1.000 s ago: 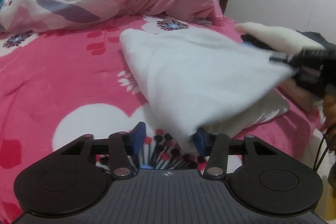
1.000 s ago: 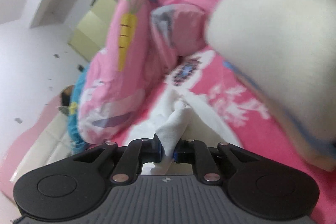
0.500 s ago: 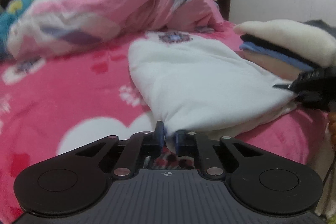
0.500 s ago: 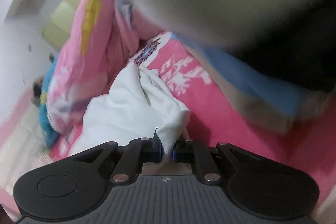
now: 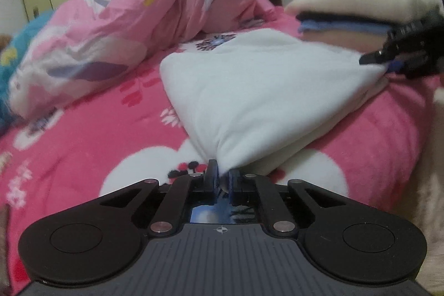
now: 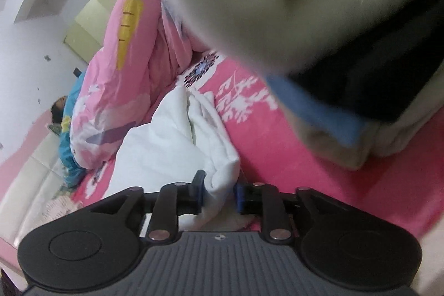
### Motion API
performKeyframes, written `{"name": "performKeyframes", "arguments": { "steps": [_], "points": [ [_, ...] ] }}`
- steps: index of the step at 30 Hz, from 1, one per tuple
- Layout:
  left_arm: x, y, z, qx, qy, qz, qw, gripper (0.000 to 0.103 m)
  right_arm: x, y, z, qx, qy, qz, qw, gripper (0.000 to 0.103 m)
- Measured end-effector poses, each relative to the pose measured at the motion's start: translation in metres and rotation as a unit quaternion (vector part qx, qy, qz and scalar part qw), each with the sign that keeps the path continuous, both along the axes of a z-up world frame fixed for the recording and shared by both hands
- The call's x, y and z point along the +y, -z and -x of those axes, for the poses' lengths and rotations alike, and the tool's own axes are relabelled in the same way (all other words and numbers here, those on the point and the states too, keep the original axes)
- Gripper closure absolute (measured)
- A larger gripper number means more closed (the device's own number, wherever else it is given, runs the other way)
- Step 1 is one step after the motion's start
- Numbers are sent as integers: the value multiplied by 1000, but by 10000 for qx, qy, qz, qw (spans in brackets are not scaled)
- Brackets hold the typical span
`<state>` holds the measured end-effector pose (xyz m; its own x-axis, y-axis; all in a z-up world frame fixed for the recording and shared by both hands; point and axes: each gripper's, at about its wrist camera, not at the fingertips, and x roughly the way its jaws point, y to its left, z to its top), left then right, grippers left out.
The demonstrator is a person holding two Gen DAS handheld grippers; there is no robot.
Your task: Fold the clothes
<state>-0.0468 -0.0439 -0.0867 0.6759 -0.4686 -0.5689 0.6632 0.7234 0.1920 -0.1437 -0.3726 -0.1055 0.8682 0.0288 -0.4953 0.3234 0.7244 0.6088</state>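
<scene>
White garment (image 5: 266, 90): soft matt cloth (blanket (image 5: 83, 151) fleecy).

Both wrist cameras are sitting low over the bed (image 5: 69, 157), looking along their own fingers. The left one is facing across the white garment (image 5: 263, 101) toward the quilt (image 5: 138, 32); the right one is tilting, crowded by the folded stack (image 6: 319, 32). Both are sharing garment, quilt and stack.
</scene>
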Motion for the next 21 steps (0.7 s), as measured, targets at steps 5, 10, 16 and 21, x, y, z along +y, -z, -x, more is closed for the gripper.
{"name": "performKeyframes", "arguments": {
  "steps": [5,10,16,21],
  "points": [
    [40,-23,-2,608,-198,763,9950,94,19,-27,37,-161,-84,933,9955,55],
    [57,-48,-20,779,-558,1597,9825,85,50,-66,36,-640,-208,2092,9756,59],
    [1,-34,-46,948,-207,1569,9828,80,47,-87,-45,-490,-661,1894,9784,70],
    [-7,-14,-49,1057,-218,1562,9818,79,31,-76,-122,220,-894,1432,9854,71]
  ]
}}
